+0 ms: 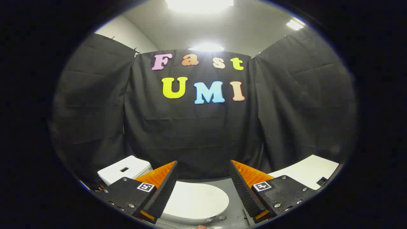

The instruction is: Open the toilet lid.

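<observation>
Plainly the gripper [203, 187] is spread wide and holds nothing, hovering above the closed toilet lid [198, 202], which lies flat between and just below its fingers. This looks like the approach step; next it should descend to the lid's edge and lift.

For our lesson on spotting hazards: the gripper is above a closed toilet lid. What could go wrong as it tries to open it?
The gripper is open, high above the closed lid; its fingers may slip off the smooth, rounded edge. The tank sits left of the lid, so a raised lid could swing hard against it.
</observation>
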